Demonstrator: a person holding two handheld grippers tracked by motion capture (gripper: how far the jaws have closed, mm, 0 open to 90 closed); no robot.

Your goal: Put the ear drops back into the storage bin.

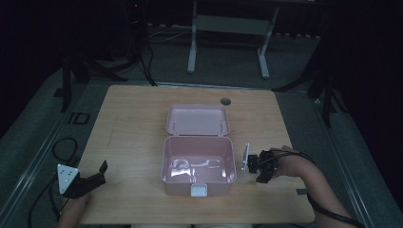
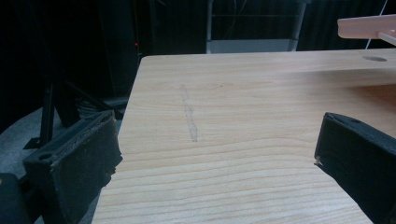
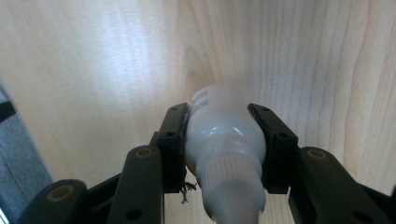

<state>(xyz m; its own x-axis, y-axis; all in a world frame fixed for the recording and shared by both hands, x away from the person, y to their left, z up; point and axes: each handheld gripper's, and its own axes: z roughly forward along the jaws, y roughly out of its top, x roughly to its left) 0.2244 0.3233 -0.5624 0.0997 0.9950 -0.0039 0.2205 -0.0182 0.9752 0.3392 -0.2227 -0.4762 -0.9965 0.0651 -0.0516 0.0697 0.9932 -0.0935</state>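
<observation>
Jaws of right gripper (image 3: 224, 149) clamp white bottle (image 3: 223, 135) over wooden table (image 1: 133, 123); left gripper (image 2: 219, 158) gapes.

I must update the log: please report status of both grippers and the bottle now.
Right gripper shut on white bottle, above table, right of open pink box. Left gripper open, holding nothing. Nothing in the way toward box.
</observation>
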